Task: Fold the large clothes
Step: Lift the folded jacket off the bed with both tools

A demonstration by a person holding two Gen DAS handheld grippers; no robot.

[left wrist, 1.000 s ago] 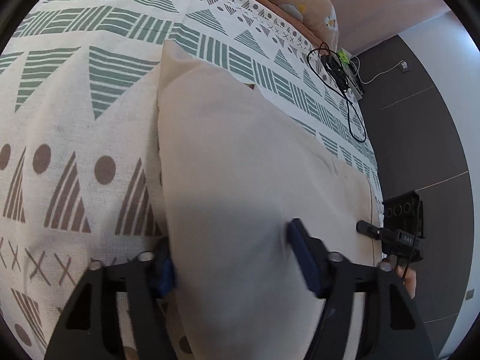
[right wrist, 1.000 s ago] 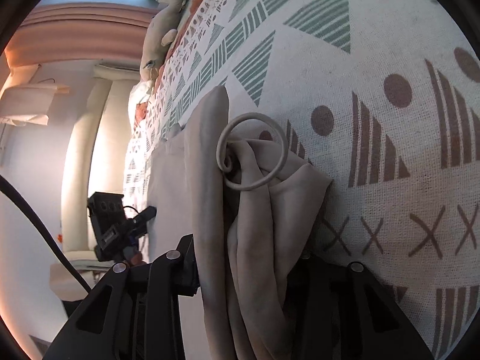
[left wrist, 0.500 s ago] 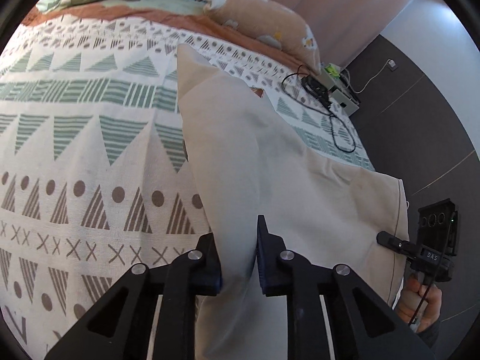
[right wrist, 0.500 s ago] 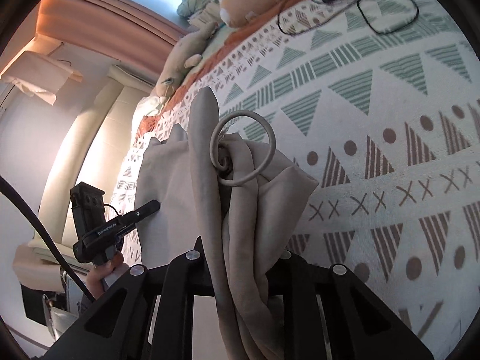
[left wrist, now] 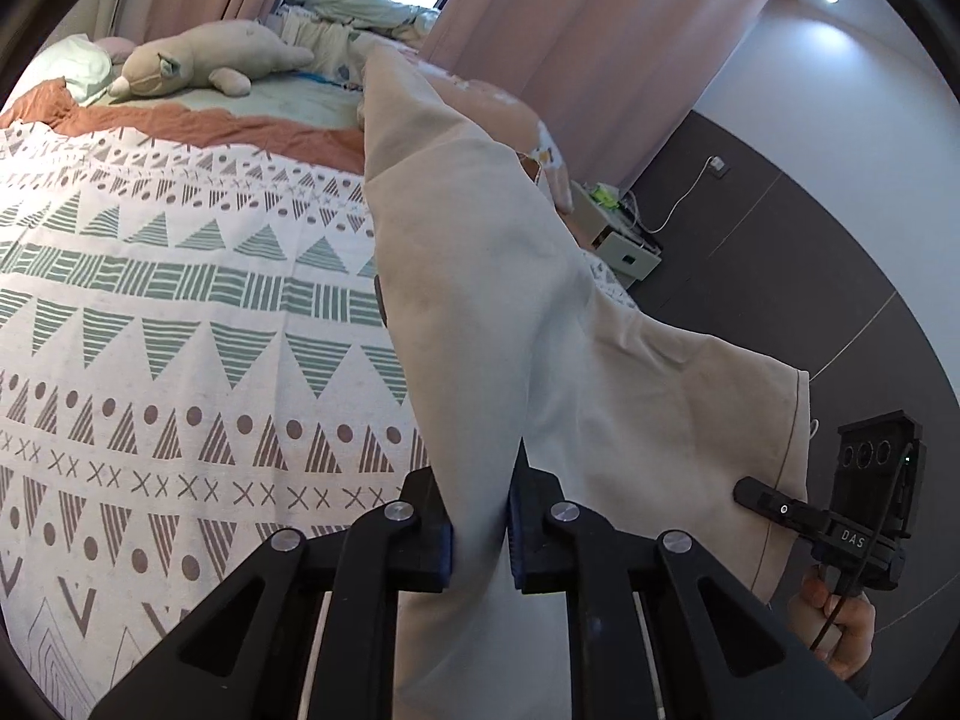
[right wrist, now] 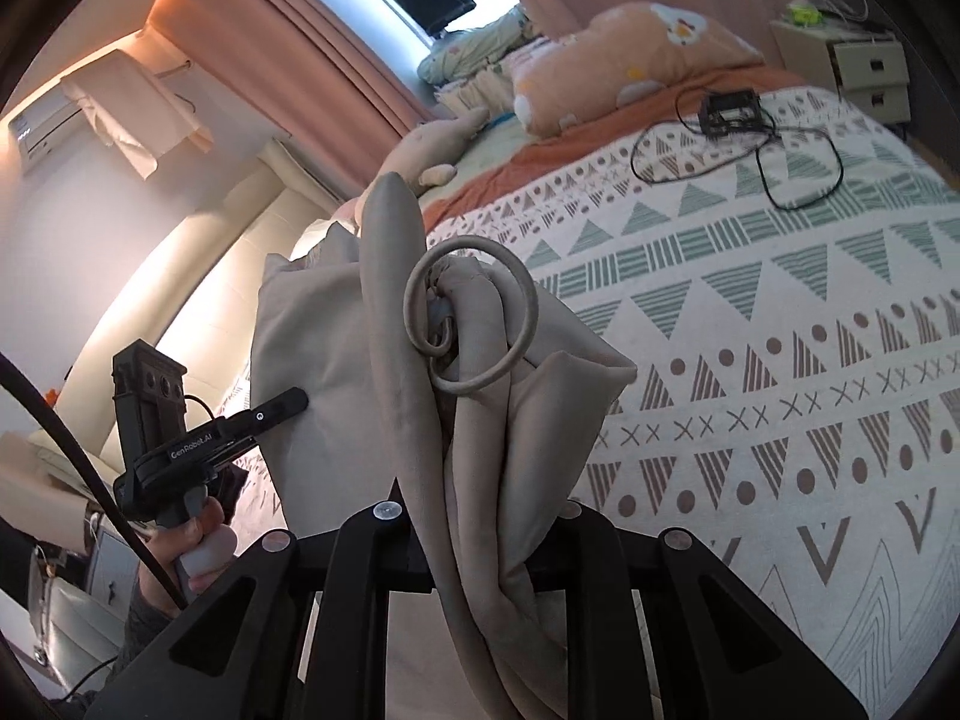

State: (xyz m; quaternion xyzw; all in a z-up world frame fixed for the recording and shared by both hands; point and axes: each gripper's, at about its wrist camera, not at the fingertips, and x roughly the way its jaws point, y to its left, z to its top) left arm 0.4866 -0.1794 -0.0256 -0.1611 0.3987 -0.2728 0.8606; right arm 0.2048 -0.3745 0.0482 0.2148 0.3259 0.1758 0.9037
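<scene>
- The left gripper (left wrist: 480,531) points forward and down over the bed (left wrist: 180,324); its two black fingers (left wrist: 429,540) are clamped on a fold of the beige garment (left wrist: 492,312), and the jaws are closing on that cloth.
- In the left wrist view the garment rises from between the fingers toward 12 o'clock as a broad sheet off the bedspread, with a hemmed edge running down at about 3 o'clock.
- The right gripper (right wrist: 480,546) is also tilted downward, its jaws pinched tight on a thick bunch of the same garment (right wrist: 480,450).
- From the right gripper's fingers (right wrist: 372,546) the bunched cloth stands up toward 12 o'clock; a pale drawcord (right wrist: 474,324) loops in a ring on it, just above the centre of the view.
- At 4 o'clock in the left wrist view, the right hand (left wrist: 840,624) wraps the handle of the right gripper, whose finger tip lies against the garment's hemmed edge.
- At 8 o'clock in the right wrist view, the left hand (right wrist: 198,546) grips the handle of the left gripper, raised beside the hanging cloth with a black cable trailing down past it.
- The patterned bedspread (right wrist: 780,312) lies beneath both grippers.
- A stuffed toy (left wrist: 204,57) lies at the head of the bed at 11 o'clock in the left wrist view.
- An orange pillow (right wrist: 630,60) and a black cable with a small device (right wrist: 732,111) sit at 1 o'clock in the right wrist view.
</scene>
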